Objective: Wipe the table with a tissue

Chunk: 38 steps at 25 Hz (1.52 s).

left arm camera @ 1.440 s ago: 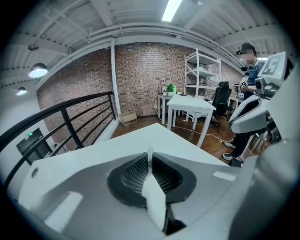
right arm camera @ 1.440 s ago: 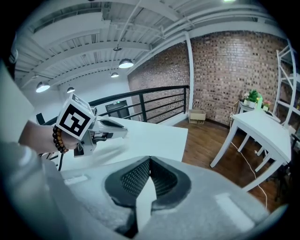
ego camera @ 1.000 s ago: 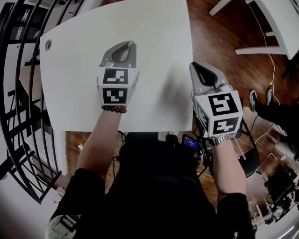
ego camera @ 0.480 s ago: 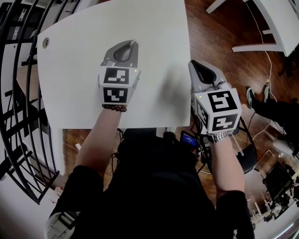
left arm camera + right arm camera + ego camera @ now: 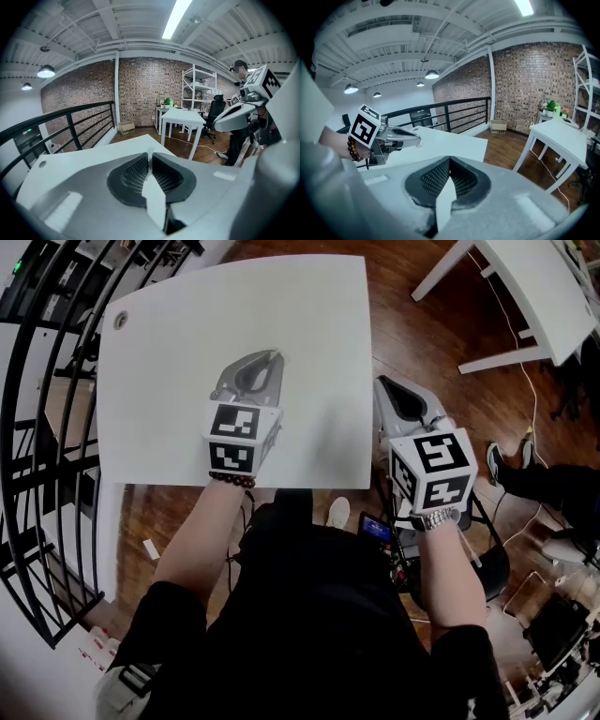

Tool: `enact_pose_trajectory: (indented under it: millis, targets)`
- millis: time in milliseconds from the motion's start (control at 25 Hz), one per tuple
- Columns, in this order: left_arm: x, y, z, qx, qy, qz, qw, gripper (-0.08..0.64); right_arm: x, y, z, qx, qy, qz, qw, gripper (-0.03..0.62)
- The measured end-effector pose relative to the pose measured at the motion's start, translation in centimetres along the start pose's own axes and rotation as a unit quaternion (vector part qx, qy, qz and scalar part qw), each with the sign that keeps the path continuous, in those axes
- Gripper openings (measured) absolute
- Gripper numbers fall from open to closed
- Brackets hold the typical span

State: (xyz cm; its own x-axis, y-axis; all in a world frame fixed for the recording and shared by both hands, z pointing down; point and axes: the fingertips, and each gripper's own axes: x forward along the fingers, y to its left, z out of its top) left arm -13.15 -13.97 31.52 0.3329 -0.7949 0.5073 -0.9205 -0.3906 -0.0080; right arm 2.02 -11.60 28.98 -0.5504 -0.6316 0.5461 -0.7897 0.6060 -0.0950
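Note:
The white table (image 5: pixel 178 343) fills the upper left of the head view. My left gripper (image 5: pixel 275 356) hovers over its near middle, jaws shut, with a small white scrap of tissue (image 5: pixel 150 153) pinched at the tips. That scrap also shows at the left gripper's tip (image 5: pixel 417 138) in the right gripper view. My right gripper (image 5: pixel 382 382) is off the table's right edge, above the wooden floor, and is shut with nothing in it. The left gripper view has the right gripper (image 5: pixel 216 126) at its right side. No other tissue is visible.
A black metal railing (image 5: pixel 42 427) runs along the table's left side. A cable hole (image 5: pixel 119 321) sits in the table's far left corner. A second white table (image 5: pixel 548 282) stands at the upper right over the wooden floor (image 5: pixel 422 324). Someone's shoes (image 5: pixel 495 463) are at the right.
The left gripper has drawn back a little toward the table's near edge. The right gripper stays beside the right edge. Both remain shut.

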Motion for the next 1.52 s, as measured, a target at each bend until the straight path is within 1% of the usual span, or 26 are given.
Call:
enact_pose_trajectory:
  millis: [120, 280, 560, 800, 960, 1080, 1240, 1400, 1520]
  targets:
    - [-2.7, -1.9, 1.0, 0.005, -0.013, 0.004, 0.9999, 0.040, -2.5, 0.8, 0.1, 0.000, -0.016, 0.010, 1.000, -0.008]
    - [-6.4, -4.1, 1.7, 0.026, -0.036, 0.024, 0.9987, 0.040, -6.0, 2.5, -0.2, -0.008, -0.040, 0.026, 0.999, -0.008]
    - [-12.3, -9.9, 1.6, 0.029, -0.064, 0.041, 0.9967, 0.040, -12.3, 4.9, -2.7, -0.026, -0.071, 0.048, 0.996, -0.008]
    - [-16.3, -15.3, 1.4, 0.026, -0.080, 0.031, 0.9960, 0.040, -16.8, 6.7, -3.4, -0.040, -0.108, 0.059, 0.992, -0.008]
    - [-18.6, -17.8, 2.0, 0.023, -0.097, 0.022, 0.9948, 0.040, -19.0, 7.8, -3.1, -0.050, -0.134, 0.063, 0.988, -0.008]
    - [-20.2, -18.9, 2.1, 0.018, -0.107, 0.016, 0.9940, 0.041, -19.9, 9.0, -3.1, -0.054, -0.143, 0.069, 0.986, -0.008]
    - [-21.2, -19.9, 3.1, 0.001, -0.116, 0.005, 0.9932, 0.041, -20.4, 9.5, -2.6, -0.061, -0.147, 0.073, 0.985, -0.008]
    - [-21.1, -19.6, 3.2, -0.007, -0.114, -0.005, 0.9935, 0.040, -20.1, 9.8, -1.5, -0.068, -0.148, 0.071, 0.984, -0.008]
    - [-20.9, -19.2, 3.3, -0.005, -0.113, -0.017, 0.9934, 0.040, -19.7, 10.2, -0.9, -0.073, -0.147, 0.069, 0.984, -0.008]
